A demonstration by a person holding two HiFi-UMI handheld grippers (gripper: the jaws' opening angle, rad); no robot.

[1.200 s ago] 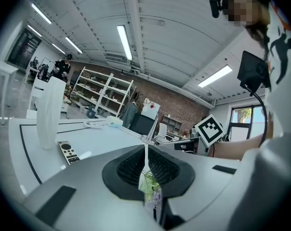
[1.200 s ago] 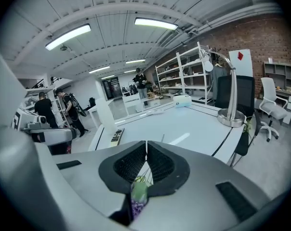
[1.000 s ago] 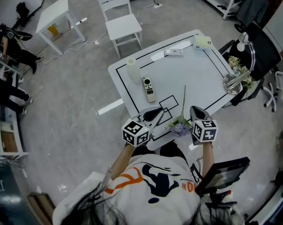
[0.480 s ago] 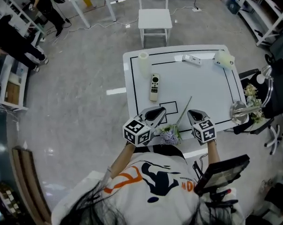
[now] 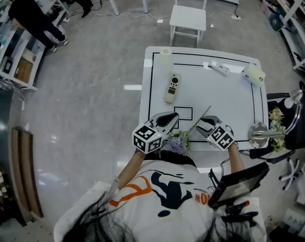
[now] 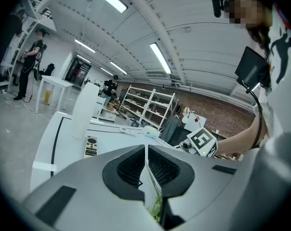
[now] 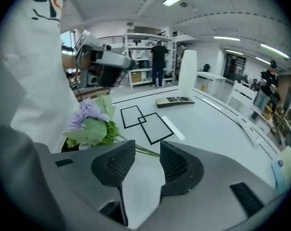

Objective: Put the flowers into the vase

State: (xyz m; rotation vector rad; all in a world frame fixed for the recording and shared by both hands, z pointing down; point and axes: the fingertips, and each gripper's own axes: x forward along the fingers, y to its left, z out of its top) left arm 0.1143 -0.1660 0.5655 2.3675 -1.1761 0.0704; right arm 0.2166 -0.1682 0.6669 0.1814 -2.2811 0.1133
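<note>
A flower with a purple bloom and a long green stem lies slanted on the white table near its front edge. My left gripper is shut just left of the bloom. A sliver of green leaf shows through its slit, and I cannot tell whether it is pinched. My right gripper is opening. The stems run across just beyond its tips, and the pads do not press them. The cream vase stands upright at the far left corner.
A remote lies between the vase and the small black rectangles. A white controller and a pale object sit at the far right. A metal stand with more flowers is right of the table, a white chair behind it.
The right jaws have gone from shut to apart and that gripper has sunk toward the table. The flower has swung, so its bloom now lies beside the left gripper.
</note>
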